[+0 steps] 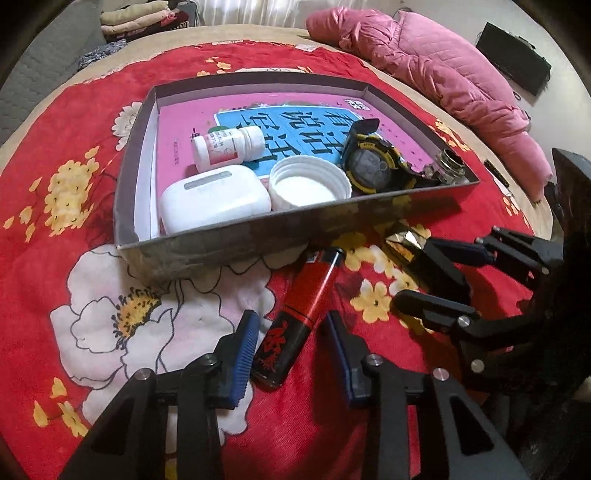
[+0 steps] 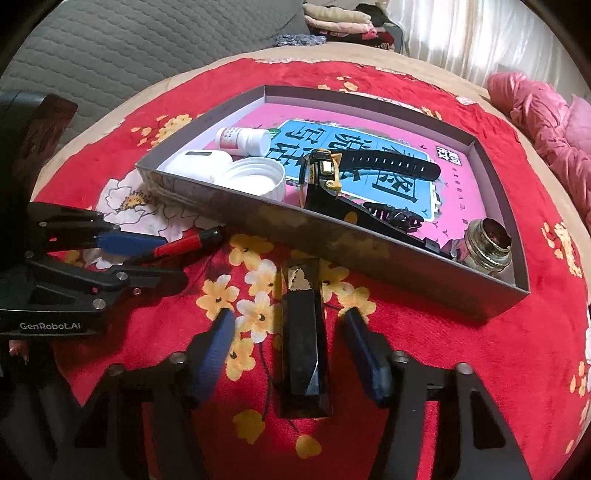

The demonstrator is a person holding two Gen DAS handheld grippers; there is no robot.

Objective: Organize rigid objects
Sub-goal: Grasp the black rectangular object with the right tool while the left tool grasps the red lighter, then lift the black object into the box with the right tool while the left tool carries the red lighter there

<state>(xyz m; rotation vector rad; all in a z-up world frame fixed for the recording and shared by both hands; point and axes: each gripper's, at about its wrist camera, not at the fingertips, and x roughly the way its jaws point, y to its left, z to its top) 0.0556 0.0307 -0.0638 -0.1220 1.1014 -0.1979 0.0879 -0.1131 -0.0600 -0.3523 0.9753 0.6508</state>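
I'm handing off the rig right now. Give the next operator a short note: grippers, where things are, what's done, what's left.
Left gripper: open, straddling the red-and-black marker on the red floral blanket.
Right gripper: open, straddling the black faceted bar, also outside the box.
Done: pill bottle, white case, white lid, watch, glass jar and black hair clip are boxed.
Left: grasp marker and bar, place in box.

Cover: red plush blanket with yellow and white flowers (image 1: 55,122), tan border at its edge.
Right of blanket: pink quilted padded jacket (image 1: 436,77), crumpled.
Far edge: stack of folded cream and pink cloths (image 1: 140,18).
Behind: grey quilted upholstery (image 2: 129,40); white curtain (image 2: 480,33).
Right background: black rectangular box (image 1: 513,59).
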